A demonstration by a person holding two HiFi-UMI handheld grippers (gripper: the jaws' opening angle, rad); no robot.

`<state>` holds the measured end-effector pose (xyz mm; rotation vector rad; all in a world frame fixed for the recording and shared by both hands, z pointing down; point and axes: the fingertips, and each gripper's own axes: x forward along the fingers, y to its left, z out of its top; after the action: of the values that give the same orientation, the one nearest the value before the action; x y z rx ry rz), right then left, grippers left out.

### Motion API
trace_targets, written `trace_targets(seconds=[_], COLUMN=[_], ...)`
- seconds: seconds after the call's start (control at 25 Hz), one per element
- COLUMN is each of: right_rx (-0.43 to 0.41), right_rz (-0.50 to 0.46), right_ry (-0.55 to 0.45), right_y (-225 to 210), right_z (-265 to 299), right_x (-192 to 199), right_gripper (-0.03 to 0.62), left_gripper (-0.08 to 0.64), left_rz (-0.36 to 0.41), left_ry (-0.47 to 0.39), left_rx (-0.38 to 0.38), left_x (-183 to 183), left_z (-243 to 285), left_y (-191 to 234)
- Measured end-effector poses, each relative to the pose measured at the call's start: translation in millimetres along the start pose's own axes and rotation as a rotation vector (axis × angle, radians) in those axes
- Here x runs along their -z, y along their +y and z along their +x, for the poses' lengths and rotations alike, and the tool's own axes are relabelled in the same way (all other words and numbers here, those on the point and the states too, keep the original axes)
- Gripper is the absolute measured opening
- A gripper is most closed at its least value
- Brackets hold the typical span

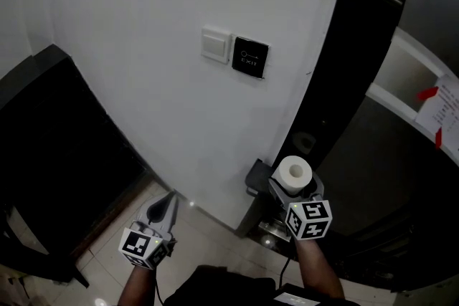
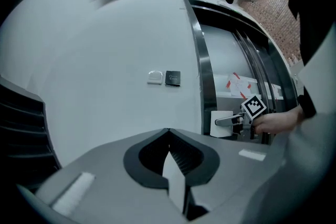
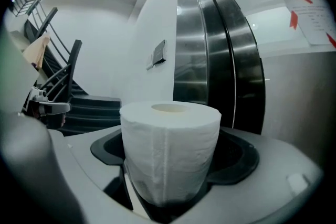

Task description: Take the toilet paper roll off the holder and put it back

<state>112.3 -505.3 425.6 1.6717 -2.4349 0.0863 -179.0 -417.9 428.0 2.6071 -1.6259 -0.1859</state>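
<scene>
Toilet paper roll (image 3: pixel 170 155), white, soft, with a pale cardboard core, stands upright between the jaws of my right gripper (image 1: pixel 295 184), core hole facing up. Both grey jaws are spread wide and pressed on the roll's sides, so that's a grip. In the head view the roll sits at the near right, just beside the dark boxy holder (image 1: pixel 257 175), which is fixed at the low right edge of the white wall (image 1: pixel 143 46). I cannot tell if the roll touches the holder.

My left gripper (image 1: pixel 173 197) is at the near left, well apart from the roll. Its jaws are closed tip to tip with nothing between them, and it points level at the wall. From the left gripper view I see the right gripper across the scene with the roll at its tip.

Farther up the wall: a white rectangular switch (image 1: pixel 215 44), and just right of it a black square exit button plate (image 1: pixel 250 56). A black curved door frame (image 1: pixel 337 82) runs right of the wall. A white paper notice with red marks (image 1: pixel 441 107) is at the far right. Pale glossy floor tiles (image 1: pixel 208 240) are underneath.
</scene>
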Motion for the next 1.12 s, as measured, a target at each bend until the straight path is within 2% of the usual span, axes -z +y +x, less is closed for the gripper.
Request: trace_targets(seconds=[0.12, 0.28, 0.52, 0.76, 0.92, 1.04, 1.12], right_rx=[0.016, 0.011, 0.020, 0.070, 0.104, 0.106, 0.101], right_rz=[0.017, 0.029, 0.012, 0.010, 0.039, 0.068, 0.077], right_ry=[-0.065, -0.098, -0.167, -0.146, -0.123, -0.151, -0.179], right_y=[-1, 5, 25, 40, 40, 37, 32], right_z=[-14, -37, -86, -139, -170, -189, -202], right_x=[-12, -17, -18, -5, 11, 17, 20], right_gripper=[0.476, 0.476, 0.476, 0.476, 0.477, 0.476, 0.476], left_gripper=[0.002, 0.002, 0.002, 0.002, 0.002, 0.002, 0.002], left_rz=[0.000, -0.023, -0.015, -0.024, -0.028, 0.003, -0.016], left_ry=[0.008, 0.021, 0.031, 0.052, 0.065, 0.054, 0.044], left_rx=[0.014, 0.044, 0.130, 0.243, 0.252, 0.243, 0.226], left_x=[2, 1, 4, 7, 12, 14, 8], left_z=[-4, -6, -8, -11, -14, -20, -26], left_y=[-2, -8, -22, -42, -50, -55, -67])
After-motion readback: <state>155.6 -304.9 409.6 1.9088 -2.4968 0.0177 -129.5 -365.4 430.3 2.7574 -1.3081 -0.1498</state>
